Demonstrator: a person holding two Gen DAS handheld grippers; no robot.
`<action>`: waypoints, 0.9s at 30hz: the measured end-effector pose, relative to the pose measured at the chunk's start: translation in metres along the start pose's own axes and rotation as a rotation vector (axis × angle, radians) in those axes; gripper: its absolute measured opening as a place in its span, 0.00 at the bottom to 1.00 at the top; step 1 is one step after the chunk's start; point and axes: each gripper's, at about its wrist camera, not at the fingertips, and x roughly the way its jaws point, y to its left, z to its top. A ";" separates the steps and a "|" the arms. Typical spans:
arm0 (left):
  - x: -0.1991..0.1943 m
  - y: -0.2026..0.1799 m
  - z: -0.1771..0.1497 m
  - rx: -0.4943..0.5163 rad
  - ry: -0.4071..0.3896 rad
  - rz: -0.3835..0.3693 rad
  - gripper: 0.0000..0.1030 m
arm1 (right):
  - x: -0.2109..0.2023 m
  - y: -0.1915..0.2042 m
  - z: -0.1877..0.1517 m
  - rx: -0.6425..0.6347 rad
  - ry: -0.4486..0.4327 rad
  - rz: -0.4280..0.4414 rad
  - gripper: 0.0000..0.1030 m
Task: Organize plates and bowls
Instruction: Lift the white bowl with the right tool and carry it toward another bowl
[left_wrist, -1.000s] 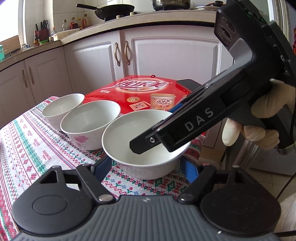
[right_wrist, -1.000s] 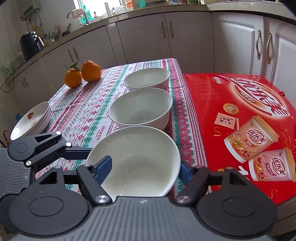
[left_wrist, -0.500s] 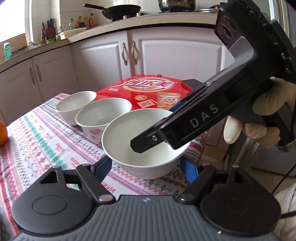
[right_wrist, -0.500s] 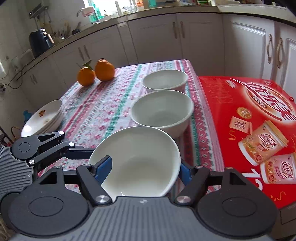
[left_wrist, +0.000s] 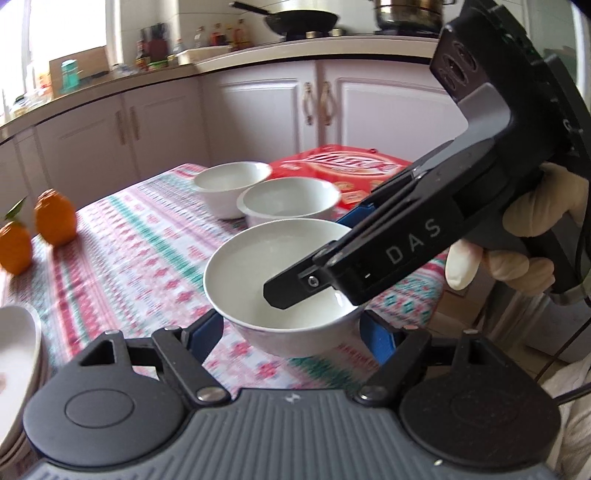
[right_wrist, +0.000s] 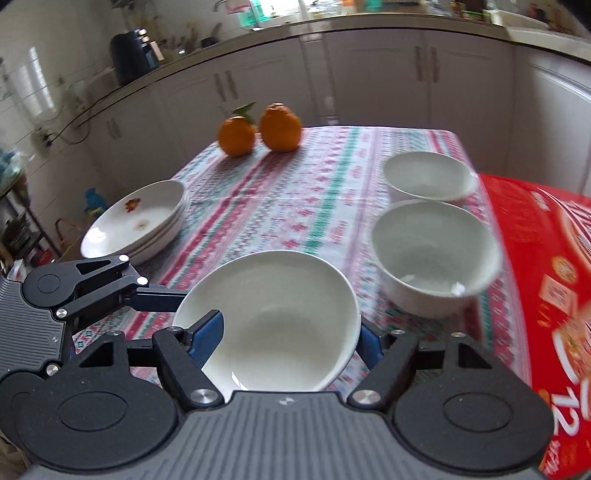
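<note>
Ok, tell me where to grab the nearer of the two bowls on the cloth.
Probably take the nearer bowl by the rim away from the red box, from above, one finger inside: it stands upright and empty, and the box crowds its other side.

Both cams sit just behind their own gripper, looking fwd along the fingers, close over the surface (right_wrist: 280, 192). Left cam faces the right gripper (left_wrist: 273, 295) side-on; right cam sees the left gripper (right_wrist: 173, 297) at its left edge. Shared: nearest bowl (left_wrist: 280, 280) (right_wrist: 273, 314) right ahead of both, two bowls beyond, oranges (right_wrist: 258, 129), red box (left_wrist: 347, 170).
</note>
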 end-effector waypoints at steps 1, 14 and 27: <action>-0.002 0.004 -0.001 -0.007 0.003 0.014 0.78 | 0.004 0.004 0.003 -0.013 0.002 0.011 0.77; -0.008 0.037 -0.016 -0.075 0.036 0.115 0.78 | 0.048 0.035 0.024 -0.102 0.038 0.091 0.77; -0.003 0.045 -0.019 -0.074 0.031 0.108 0.78 | 0.062 0.034 0.029 -0.097 0.043 0.075 0.78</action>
